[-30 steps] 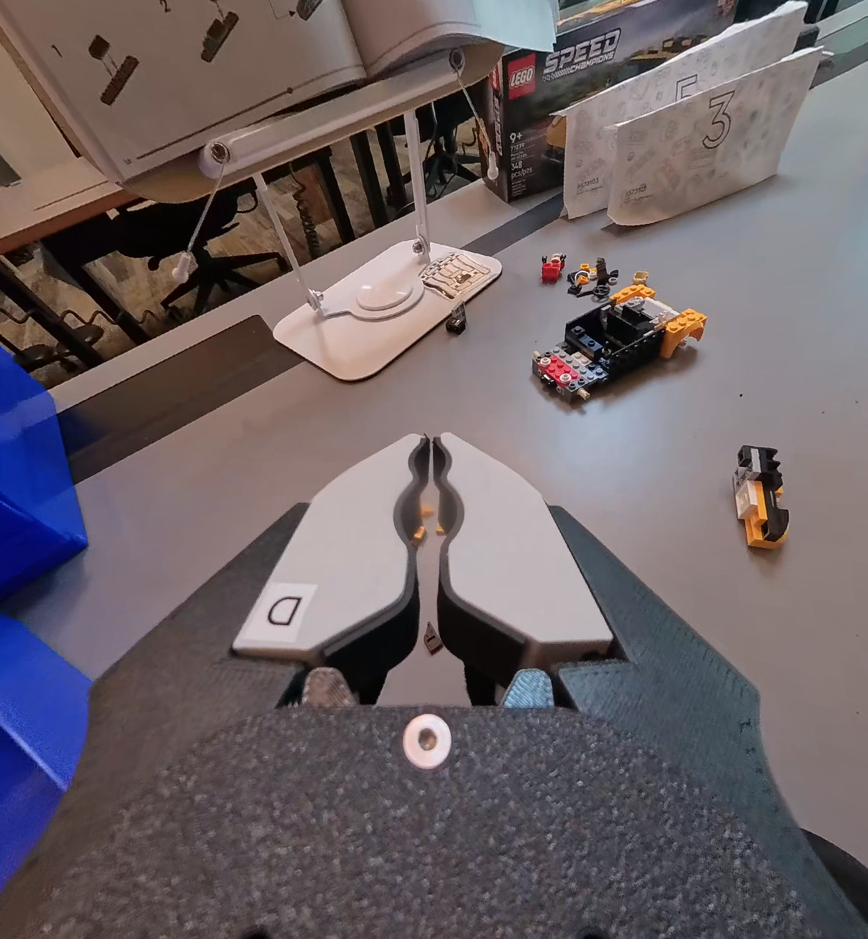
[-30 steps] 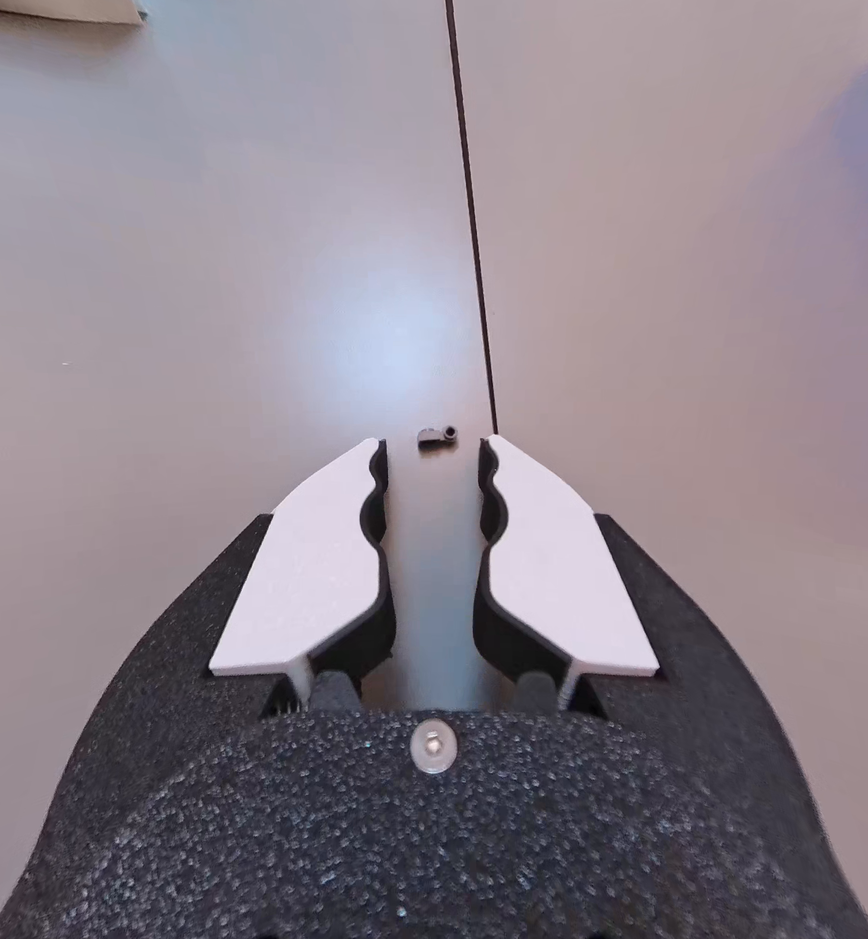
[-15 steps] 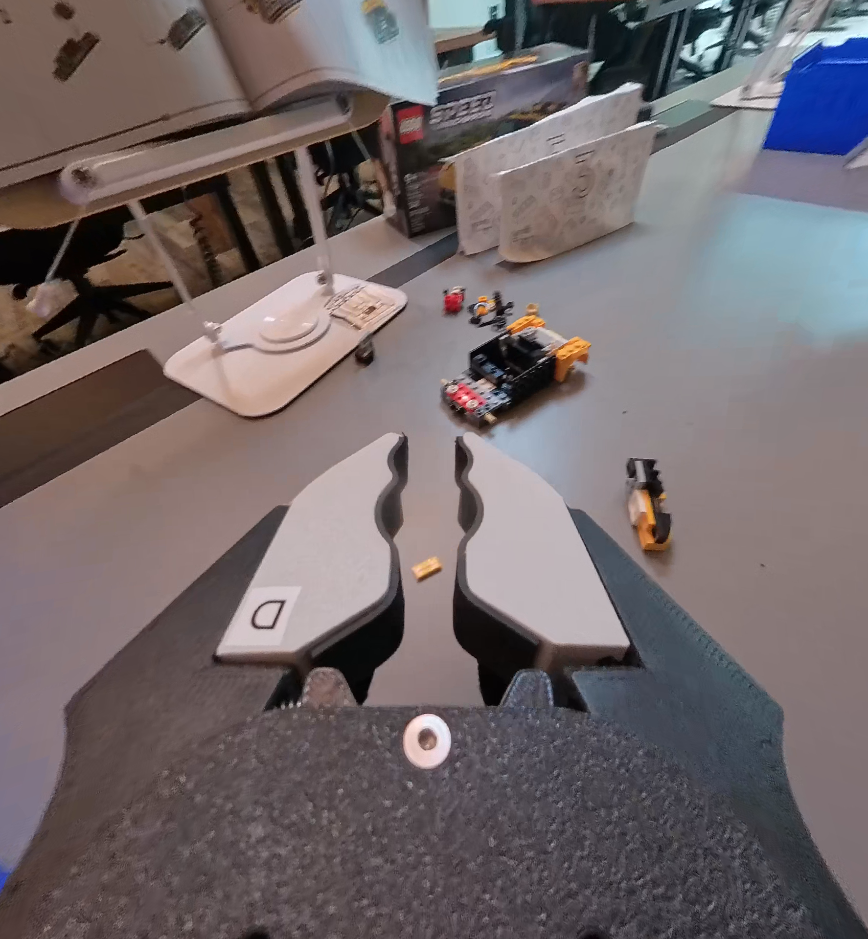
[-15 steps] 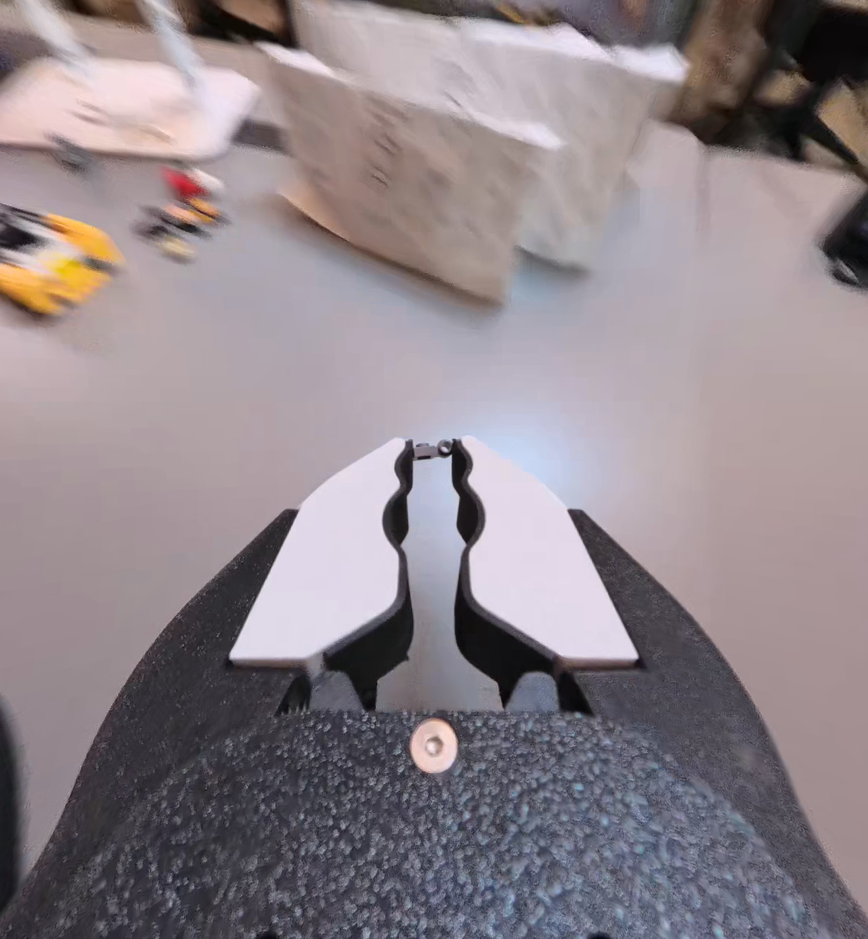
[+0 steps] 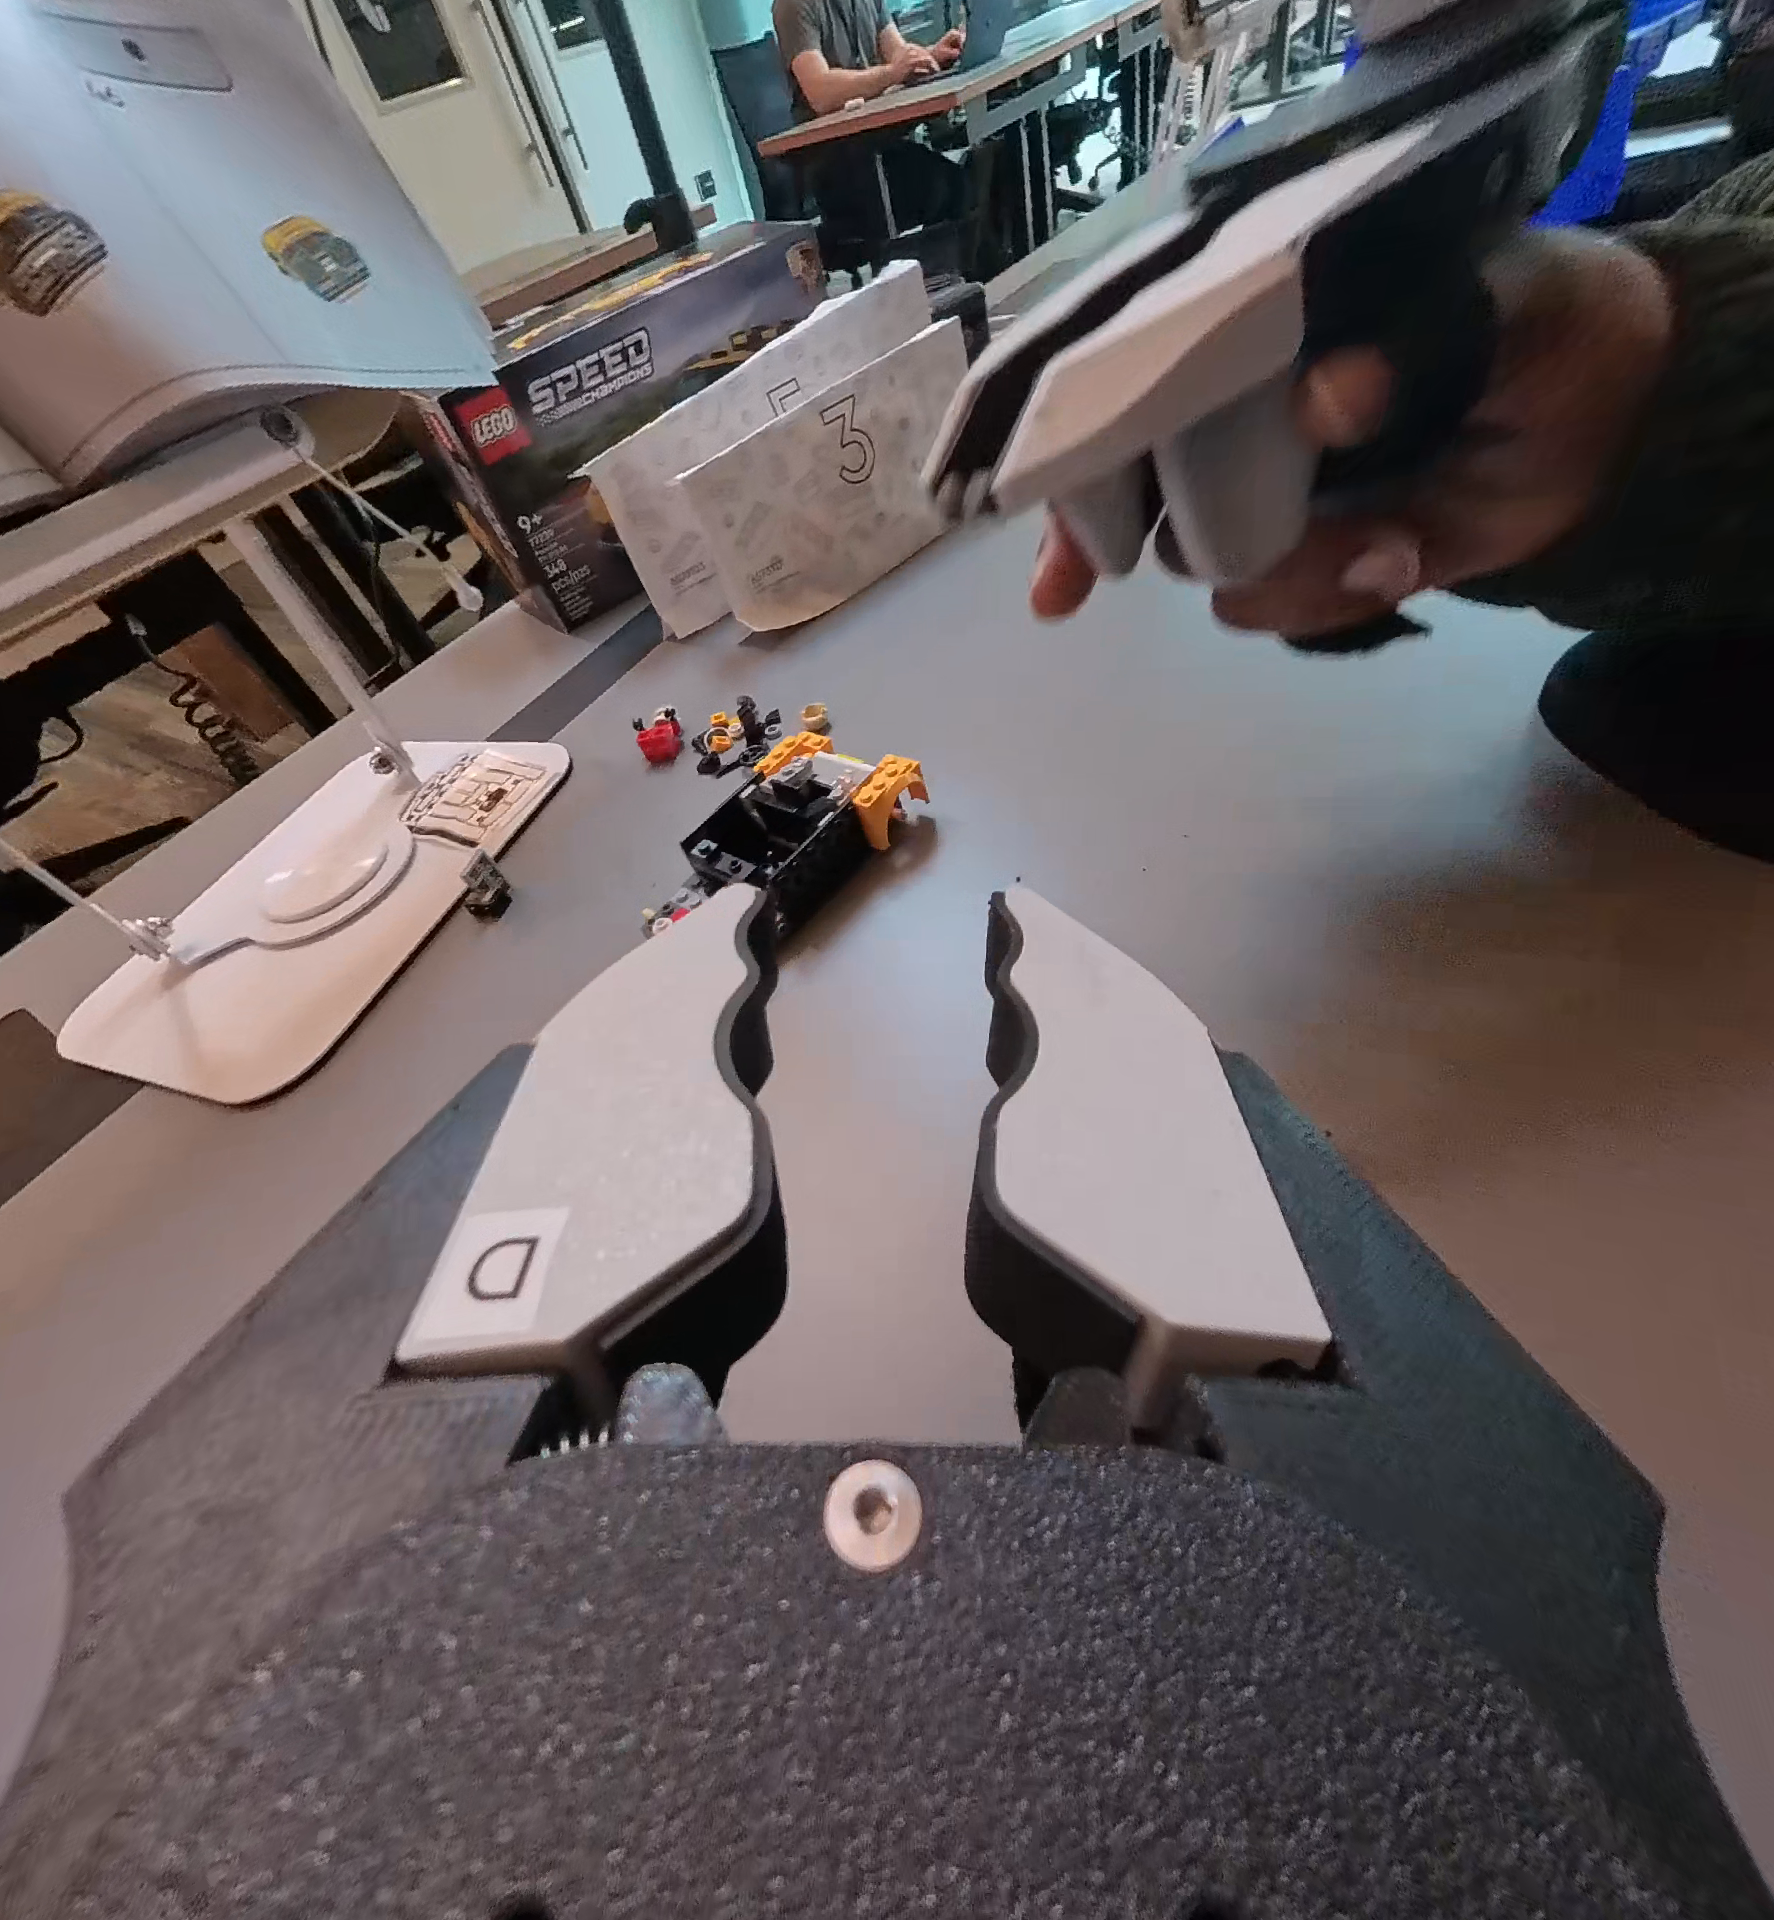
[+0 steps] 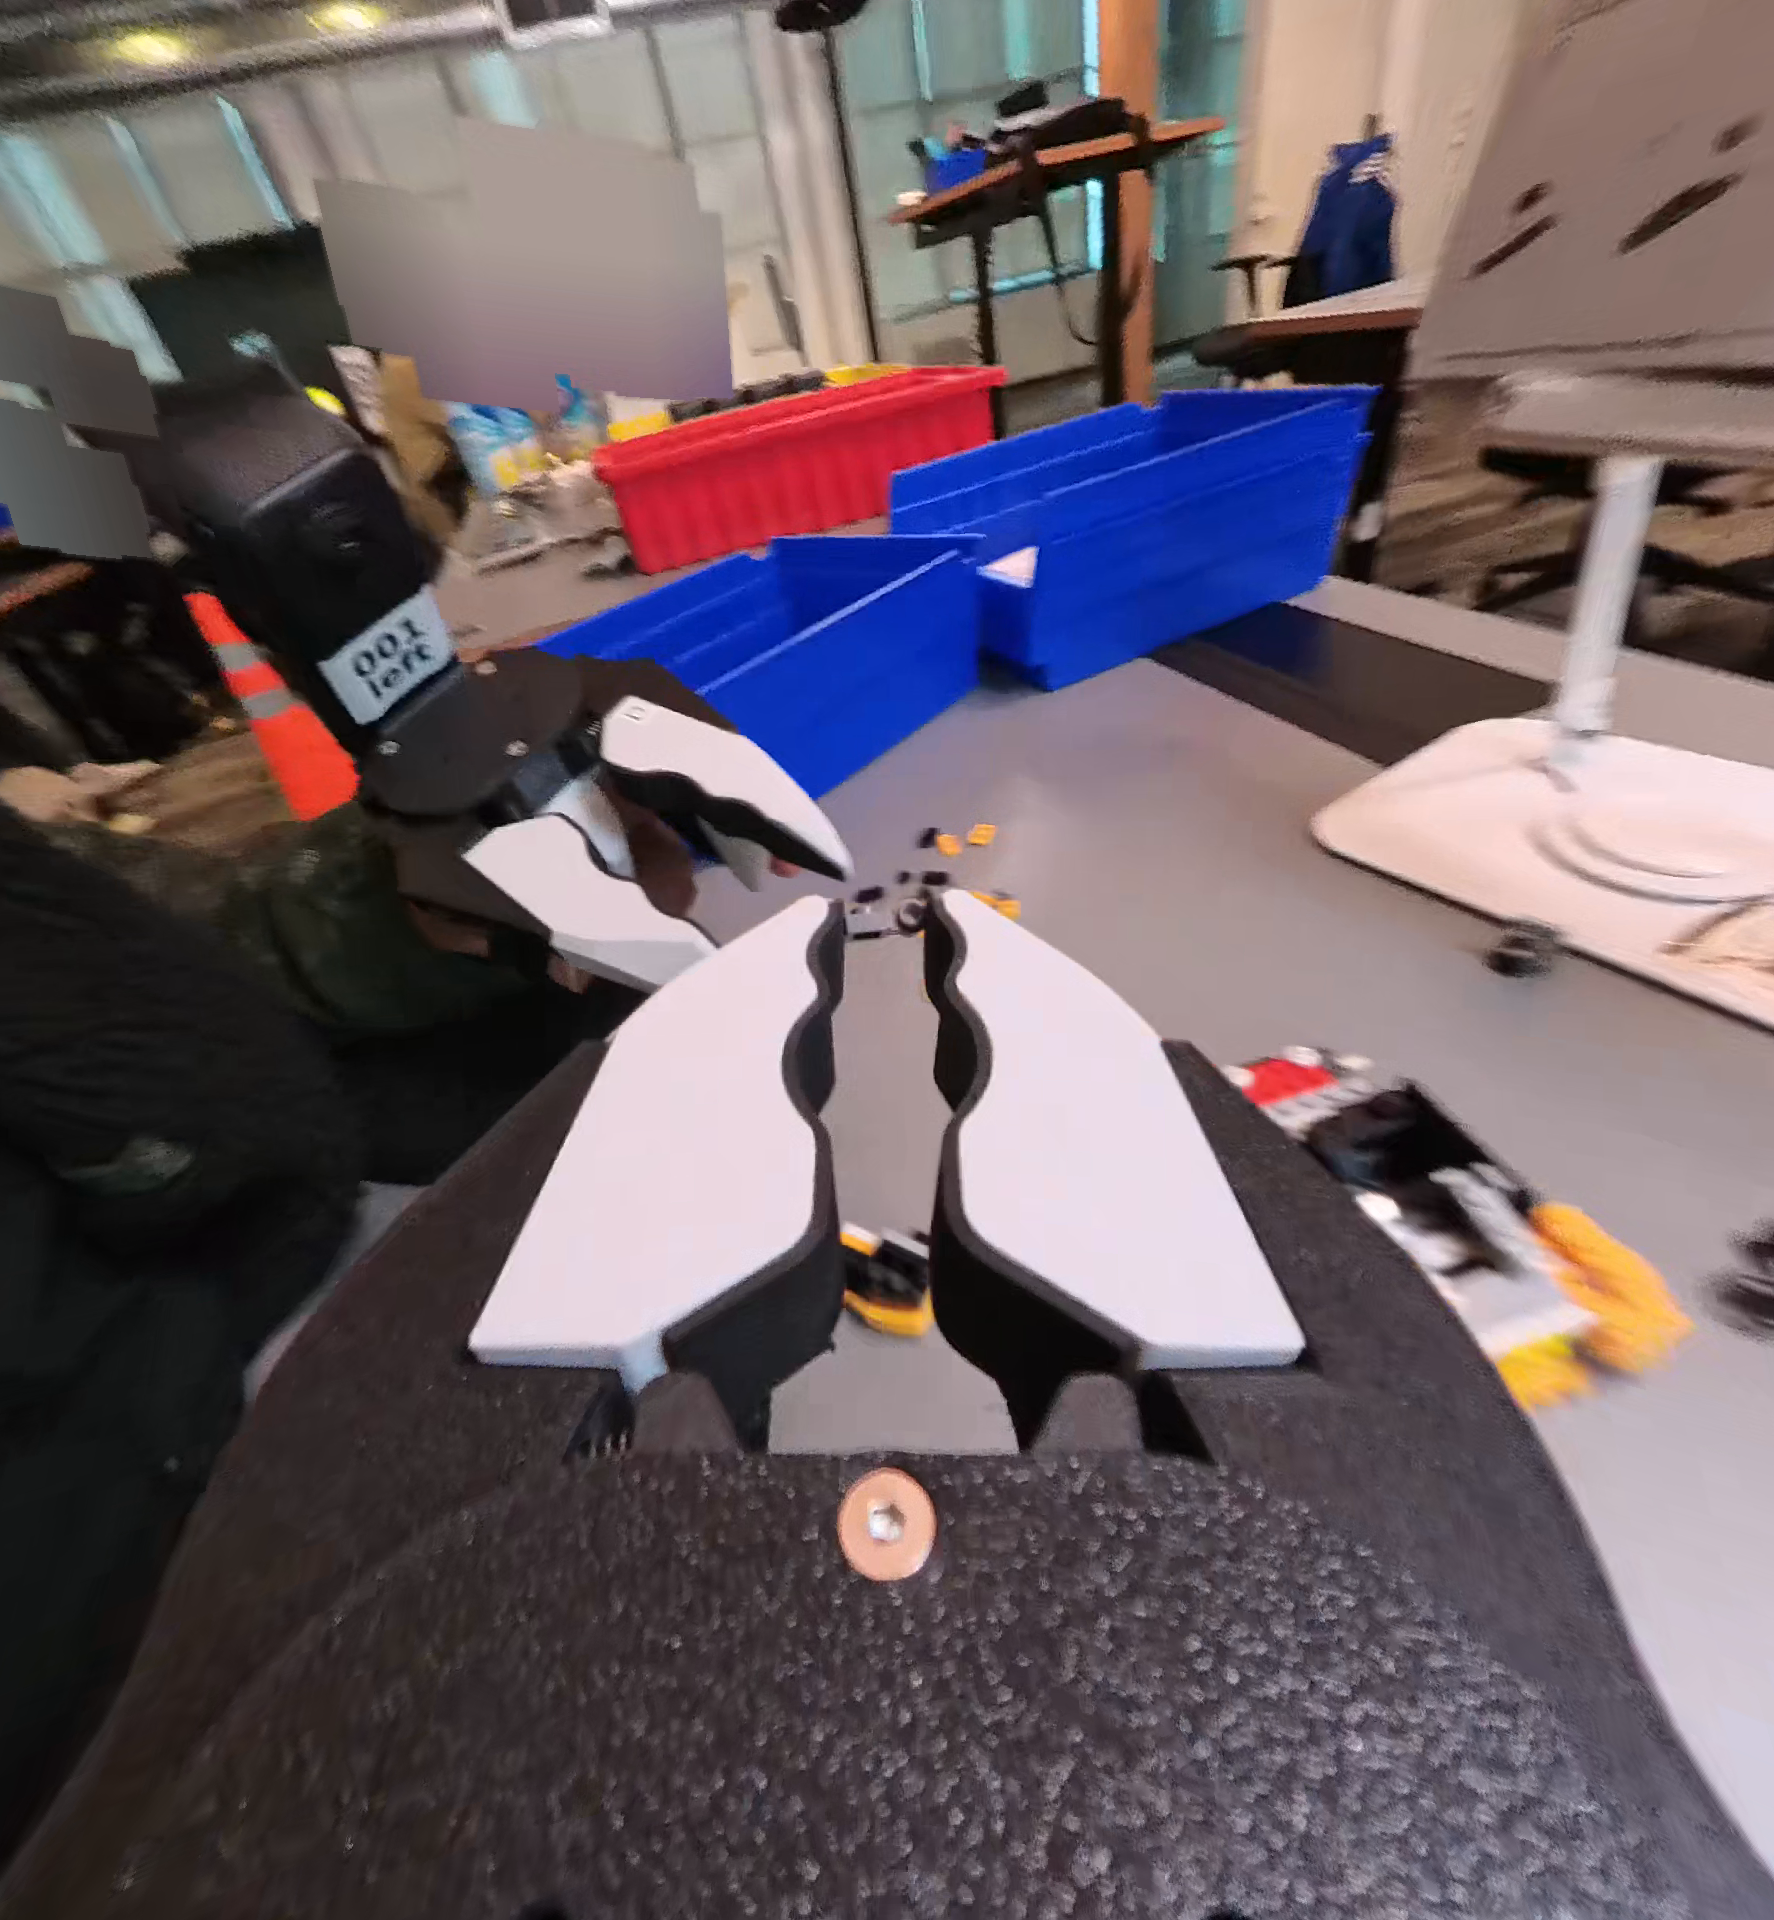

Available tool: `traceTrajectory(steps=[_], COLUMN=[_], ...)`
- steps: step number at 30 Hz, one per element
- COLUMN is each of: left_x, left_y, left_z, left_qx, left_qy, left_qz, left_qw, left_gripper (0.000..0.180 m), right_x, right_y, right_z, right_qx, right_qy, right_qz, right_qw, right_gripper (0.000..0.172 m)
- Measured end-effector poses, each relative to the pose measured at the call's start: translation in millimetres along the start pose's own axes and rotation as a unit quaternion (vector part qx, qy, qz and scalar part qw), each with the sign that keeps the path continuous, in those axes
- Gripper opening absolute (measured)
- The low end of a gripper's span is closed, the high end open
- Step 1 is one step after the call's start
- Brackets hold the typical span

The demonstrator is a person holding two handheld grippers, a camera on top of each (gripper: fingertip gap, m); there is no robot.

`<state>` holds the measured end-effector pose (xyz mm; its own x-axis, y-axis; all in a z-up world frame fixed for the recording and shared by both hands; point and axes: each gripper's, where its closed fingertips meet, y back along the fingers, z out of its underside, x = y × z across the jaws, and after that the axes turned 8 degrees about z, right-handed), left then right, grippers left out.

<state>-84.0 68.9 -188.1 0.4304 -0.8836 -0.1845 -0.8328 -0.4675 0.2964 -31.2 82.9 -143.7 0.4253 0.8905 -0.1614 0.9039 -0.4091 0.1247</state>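
My left gripper [image 5: 872, 909] is open and empty, low over the grey table [image 5: 1226, 935], its left fingertip just in front of a partly built black and orange brick car [image 5: 800, 821]. My right gripper [image 6: 888, 914] is shut on a small dark grey brick piece [image 6: 878, 923], pinched at the very fingertips and held above the table. It shows blurred in the left wrist view [image 5: 956, 488], high at the right, in a person's hand. The left gripper also shows in the right wrist view [image 6: 774, 909], close to my right fingertips. The car appears blurred at the right [image 6: 1434, 1184].
Several small loose pieces lie beyond the car [image 5: 727, 732] and ahead of the right gripper [image 6: 956, 842]. A small yellow and black sub-assembly [image 6: 888, 1294] lies below the right fingers. A white stand base [image 5: 291, 914], a set box [image 5: 592, 416], numbered paper bags [image 5: 821, 488] and blue bins [image 6: 1153, 551] border the table. The tips of one gripper are about 8 cm away from the tips of the other. My right tips are roughly 25 cm from the car [image 5: 727, 732].
The left gripper opened and left a small yellow piece on the table, then moved toward the car. The right gripper shut on the small dark piece and lifted it off the table.
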Motion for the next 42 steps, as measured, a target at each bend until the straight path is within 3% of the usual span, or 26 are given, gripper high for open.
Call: traceTrajectory(steps=[5,11,19,25,28,32,36,39,42], left_x=[12,27,33,36,17,-34,-104,-141,-154], left_y=[-4,-6,-7,-3,9,52,144,218,253], left_z=[-5,-15,-14,-15,-21,-40,-43,-13,47], left_qx=[0.006,0.01,0.002,0.01,0.032,0.116,0.13,0.094,-0.005], left_qy=[-0.053,-0.17,-0.207,-0.205,-0.132,0.019,0.063,0.126,0.236], left_qz=[0.004,-0.016,-0.016,-0.001,-0.012,-0.06,-0.237,-0.355,-0.384], left_qw=[0.999,0.985,0.978,0.979,0.991,0.991,0.961,0.922,0.893], left_gripper=[0.032,0.016,0.009,0.005,0.004,0.004,0.005,0.004,0.005], right_x=[-26,-44,-49,-54,-42,-21,-4,7,17], right_y=[-20,-22,-24,-18,-11,-3,3,4,6], right_z=[24,32,42,35,27,17,16,17,17], right_qx=[-0.004,-0.017,-0.04,-0.014,0.008,0.024,0.019,0.014,0.014], right_qy=[-0.051,-0.113,-0.124,-0.041,0.036,0.149,0.186,0.183,0.191], right_qz=[-0.068,-0.132,-0.147,-0.141,-0.089,0.009,0.059,0.081,0.104], right_qw=[0.996,0.985,0.981,0.989,0.995,0.989,0.981,0.98,0.976], right_gripper=[0.014,0.014,0.014,0.012,0.017,0.019,0.0,0.0,0.0])
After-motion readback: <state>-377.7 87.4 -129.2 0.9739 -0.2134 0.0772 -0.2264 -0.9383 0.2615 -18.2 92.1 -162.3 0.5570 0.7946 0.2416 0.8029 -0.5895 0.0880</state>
